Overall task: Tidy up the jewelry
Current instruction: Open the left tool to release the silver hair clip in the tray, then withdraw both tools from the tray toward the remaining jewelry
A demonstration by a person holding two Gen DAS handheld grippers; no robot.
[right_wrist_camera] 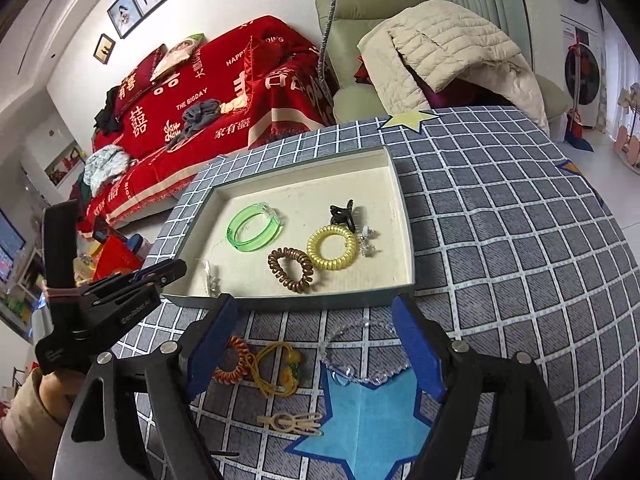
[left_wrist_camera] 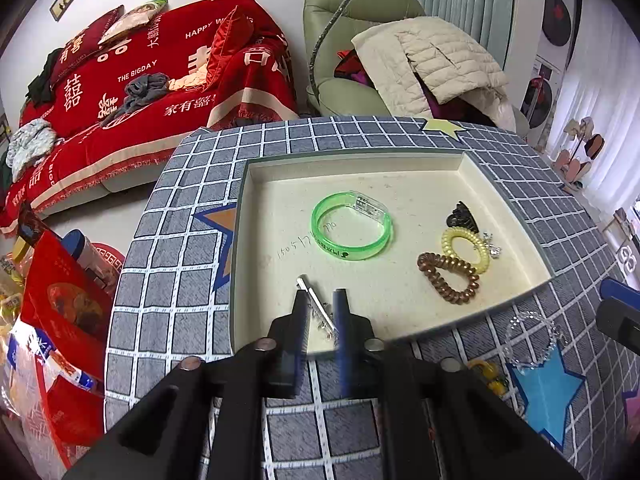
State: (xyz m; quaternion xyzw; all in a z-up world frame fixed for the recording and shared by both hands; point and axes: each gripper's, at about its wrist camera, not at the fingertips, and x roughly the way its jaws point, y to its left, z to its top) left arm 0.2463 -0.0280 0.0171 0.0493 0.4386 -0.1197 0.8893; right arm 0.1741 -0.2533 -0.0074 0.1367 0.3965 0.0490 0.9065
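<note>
A shallow cream-lined tray (right_wrist_camera: 404, 216) sat on the checked tabletop (right_wrist_camera: 500, 240), toward its far edge. The left hand-held gripper (left_wrist_camera: 320, 300) hovered over the tray's near-left corner, its blue-padded jaws spread, with a silver hair clip (left_wrist_camera: 316, 308) lying on the tray floor between them, not pinched. Further in lay a translucent green bangle (left_wrist_camera: 352, 226) with a clear clasp. Toward the tray's right side sat a brown coil hair tie (left_wrist_camera: 448, 278) touching a pale yellow coil tie (left_wrist_camera: 466, 250), with a black claw clip (left_wrist_camera: 462, 216) behind them and a small crystal piece (left_wrist_camera: 492, 244) at the yellow tie's right.

On the tabletop before the tray's near edge, the right hand-held gripper (right_wrist_camera: 316, 344) stood spread wide with nothing pinched. Between its jaws lay an orange coil tie (right_wrist_camera: 230, 364), a yellow cord with beads (right_wrist_camera: 280, 368), and a clear bead bracelet (right_wrist_camera: 360, 356) half over a blue star patch (right_wrist_camera: 360, 424). A beige clip (right_wrist_camera: 290, 422) lay nearer the tabletop's front edge.
</note>
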